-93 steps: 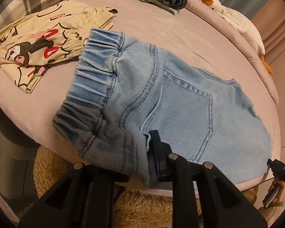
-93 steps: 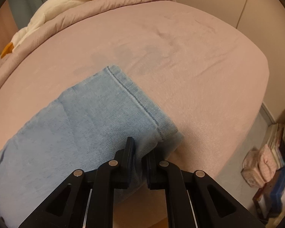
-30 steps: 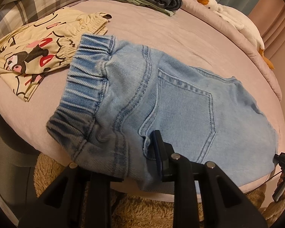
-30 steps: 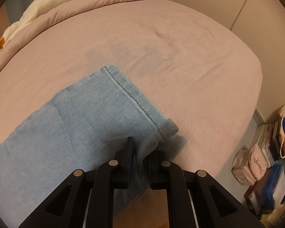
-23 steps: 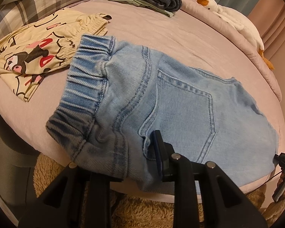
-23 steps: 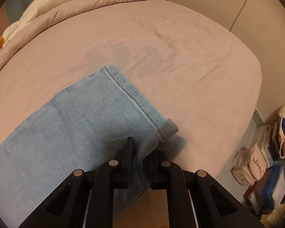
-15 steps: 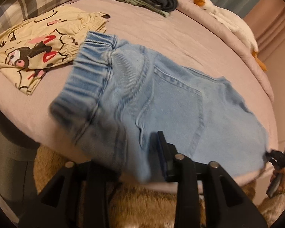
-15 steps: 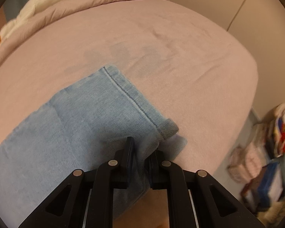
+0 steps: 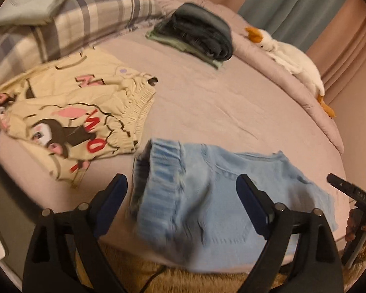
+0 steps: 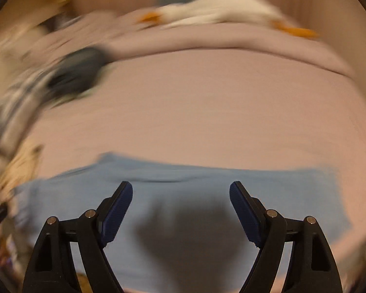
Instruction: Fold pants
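The denim shorts (image 9: 207,195) lie on the bed (image 9: 219,102), just ahead of the left gripper (image 9: 181,195) and right gripper (image 10: 181,202); both spread wide, holding nothing.

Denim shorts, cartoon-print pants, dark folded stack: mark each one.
Denim shorts (image 9: 222,195), left wrist view: on the back pocket panel.
Cartoon-print pants (image 9: 68,112), left wrist view: on the cream printed fabric.
Dark folded stack (image 9: 202,34), left wrist view: on the top garment.
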### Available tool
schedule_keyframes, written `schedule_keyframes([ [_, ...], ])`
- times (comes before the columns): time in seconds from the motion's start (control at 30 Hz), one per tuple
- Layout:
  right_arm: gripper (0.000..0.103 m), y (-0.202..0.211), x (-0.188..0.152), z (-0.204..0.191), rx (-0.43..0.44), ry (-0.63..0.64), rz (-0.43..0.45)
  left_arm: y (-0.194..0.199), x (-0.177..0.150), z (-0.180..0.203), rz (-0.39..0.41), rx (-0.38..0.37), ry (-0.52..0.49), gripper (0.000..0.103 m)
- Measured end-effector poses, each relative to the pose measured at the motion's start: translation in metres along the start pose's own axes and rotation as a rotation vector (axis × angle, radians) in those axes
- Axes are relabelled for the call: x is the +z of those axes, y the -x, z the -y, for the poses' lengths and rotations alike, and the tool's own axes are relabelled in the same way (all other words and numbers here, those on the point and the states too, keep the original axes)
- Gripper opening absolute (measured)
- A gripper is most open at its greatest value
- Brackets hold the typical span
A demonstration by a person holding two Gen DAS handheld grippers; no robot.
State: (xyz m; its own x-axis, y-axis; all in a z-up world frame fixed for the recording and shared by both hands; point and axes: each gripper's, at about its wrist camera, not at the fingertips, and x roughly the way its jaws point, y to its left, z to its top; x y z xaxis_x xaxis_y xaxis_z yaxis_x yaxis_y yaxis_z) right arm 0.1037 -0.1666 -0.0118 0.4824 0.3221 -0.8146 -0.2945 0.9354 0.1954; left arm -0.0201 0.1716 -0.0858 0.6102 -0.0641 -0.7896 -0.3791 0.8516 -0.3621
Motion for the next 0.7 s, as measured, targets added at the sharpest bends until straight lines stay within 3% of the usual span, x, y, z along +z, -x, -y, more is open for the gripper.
schedule_keyframes([
  [0.03,0.081,-0.015,0.006,-0.024,0.043,0.074,-0.019,-0.005,0.001,0.0,-0.012,0.012,0.007,0.09],
  [0.13,0.081,-0.051,0.02,-0.064,0.041,0.175,-0.062,-0.026,0.006,-0.008,-0.049,0.019,0.035,0.083],
  [0.27,0.081,-0.1,0.032,-0.077,-0.012,0.214,-0.136,-0.033,-0.004,-0.021,-0.041,-0.03,0.096,0.075],
  [0.3,0.081,-0.108,0.029,-0.078,-0.028,0.219,-0.151,-0.03,-0.005,-0.02,-0.033,-0.031,0.091,0.066],
  [0.33,0.075,-0.118,0.029,-0.073,-0.027,0.225,-0.176,-0.028,-0.007,-0.02,-0.032,-0.073,0.093,0.055],
  [0.4,0.055,-0.127,0.026,-0.073,0.047,0.221,-0.207,-0.023,-0.009,-0.016,-0.018,-0.056,0.097,0.05],
  [0.43,0.039,-0.124,0.025,-0.073,0.062,0.229,-0.191,-0.019,-0.01,-0.012,-0.008,-0.039,0.08,0.045],
  [0.47,0.014,-0.119,0.026,-0.077,0.086,0.247,-0.177,-0.016,-0.01,-0.009,-0.001,-0.029,0.076,0.044],
  [0.6,0.012,-0.091,0.035,-0.08,0.071,0.237,-0.093,0.006,-0.004,-0.002,0.065,0.012,0.059,0.022],
  [0.7,0.011,-0.071,0.045,-0.079,0.087,0.215,-0.029,0.008,0.002,0.0,0.075,0.016,0.028,0.023],
])
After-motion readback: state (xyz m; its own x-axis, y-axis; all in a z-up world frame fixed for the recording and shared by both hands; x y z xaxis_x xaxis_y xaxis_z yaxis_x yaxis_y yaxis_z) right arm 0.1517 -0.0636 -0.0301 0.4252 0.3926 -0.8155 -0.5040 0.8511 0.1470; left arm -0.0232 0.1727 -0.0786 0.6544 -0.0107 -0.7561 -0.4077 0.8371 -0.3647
